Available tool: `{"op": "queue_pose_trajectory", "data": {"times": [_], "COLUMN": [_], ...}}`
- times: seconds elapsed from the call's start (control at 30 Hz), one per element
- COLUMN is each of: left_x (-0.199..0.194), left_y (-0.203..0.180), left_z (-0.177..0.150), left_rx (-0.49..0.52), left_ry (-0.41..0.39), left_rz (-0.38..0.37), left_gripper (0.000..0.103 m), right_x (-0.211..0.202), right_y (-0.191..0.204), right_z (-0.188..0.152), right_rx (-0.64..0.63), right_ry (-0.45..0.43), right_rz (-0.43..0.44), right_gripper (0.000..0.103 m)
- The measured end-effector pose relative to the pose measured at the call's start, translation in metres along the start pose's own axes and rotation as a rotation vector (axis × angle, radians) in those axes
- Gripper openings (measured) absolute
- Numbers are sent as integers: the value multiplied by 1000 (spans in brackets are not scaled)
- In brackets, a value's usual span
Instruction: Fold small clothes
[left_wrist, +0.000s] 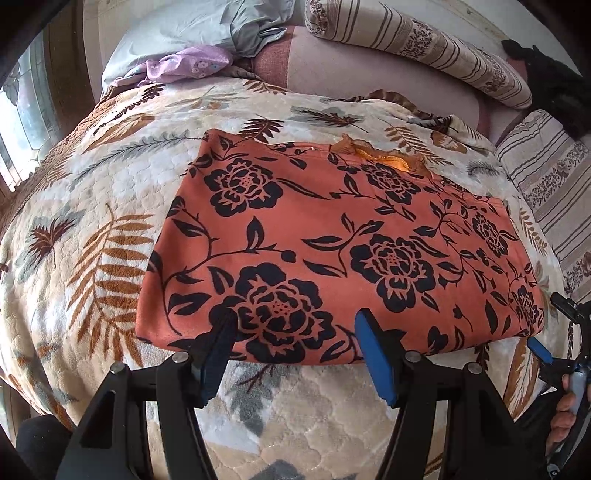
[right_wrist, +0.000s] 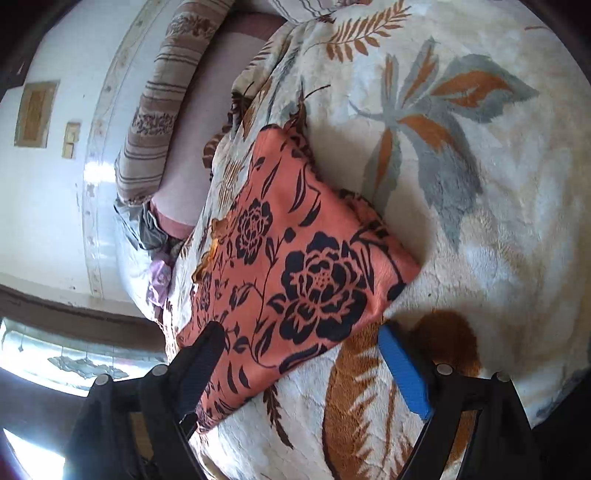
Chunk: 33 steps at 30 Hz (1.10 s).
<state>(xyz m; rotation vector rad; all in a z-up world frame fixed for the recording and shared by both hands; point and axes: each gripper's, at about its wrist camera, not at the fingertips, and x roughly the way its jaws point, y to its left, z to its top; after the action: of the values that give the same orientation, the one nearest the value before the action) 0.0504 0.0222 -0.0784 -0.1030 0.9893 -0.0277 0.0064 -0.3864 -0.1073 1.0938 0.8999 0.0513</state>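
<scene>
A bed under a leaf-print blanket (left_wrist: 92, 192) carries my work. The orange floral garment (left_wrist: 332, 240) lies flat in a tidy rectangle mid-blanket, so I judge it partly folded. My left tool (left_wrist: 295, 325) and right tool (right_wrist: 303, 332) gape at its near edge, gripping nothing. Bare blanket surrounds it; pillows (left_wrist: 424, 48) sit behind.
</scene>
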Motion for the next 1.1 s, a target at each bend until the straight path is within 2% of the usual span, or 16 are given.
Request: {"op": "queue_pose_trajectory", "data": {"times": [0.17, 0.27, 0.33, 0.4, 0.43, 0.53, 0.63, 0.67, 0.77, 0.8, 0.87, 0.93, 0.97, 1.03, 1.07, 1.1], "left_x": [13, 30, 42, 46, 45, 37, 30, 29, 28, 30, 41, 56, 58, 60, 61, 61], "left_y": [-27, -41, -46, -49, -50, -46, -42, -41, -37, -35, -36, -40, -43, -49, -49, -49], "left_z": [13, 19, 19, 19, 18, 19, 23, 24, 26, 26, 26, 24, 22, 21, 20, 20], "left_rx": [30, 55, 71, 87, 91, 79, 63, 60, 51, 46, 46, 84, 104, 137, 142, 140], "left_ry": [-10, 6, 36, 38, 35, 22, 3, -2, -16, -18, 12, 50, 34, 23, 19, 14], "left_rz": [-10, 8, 27, 43, 43, 25, 23, 24, 22, 22, 26, 59, 75, 98, 102, 101], "left_gripper": [67, 67, 67, 67, 67, 67, 67, 67, 67, 67, 68, 69, 73, 75, 76, 76], "right_x": [7, 12, 15, 15, 16, 19, 21, 19, 10, 9, 22, 19, 15, 6, -1, -11], "right_y": [-7, -2, -1, 1, 2, 5, 13, 17, 24, 19, -3, -18, -15, 0, 5, 8], "right_z": [19, 25, 26, 27, 28, 30, 32, 31, 23, 18, 11, 14, 15, 16, 15, 15], "right_rx": [83, 74, 83, 76, 71, 49, 10, -18, -77, -78, -42, 35, 35, -64, -105, -124], "right_ry": [-20, -25, -19, -17, -14, 0, 9, -2, -38, -40, 17, 10, 15, 33, 30, 11], "right_rz": [37, 27, 25, 8, 7, -4, -18, -41, -110, -136, -167, -80, -90, -148, -161, -161], "right_gripper": [89, 86, 80, 55, 50, 47, 23, 11, 9, 9, 9, 13, 18, 43, 73, 79]}}
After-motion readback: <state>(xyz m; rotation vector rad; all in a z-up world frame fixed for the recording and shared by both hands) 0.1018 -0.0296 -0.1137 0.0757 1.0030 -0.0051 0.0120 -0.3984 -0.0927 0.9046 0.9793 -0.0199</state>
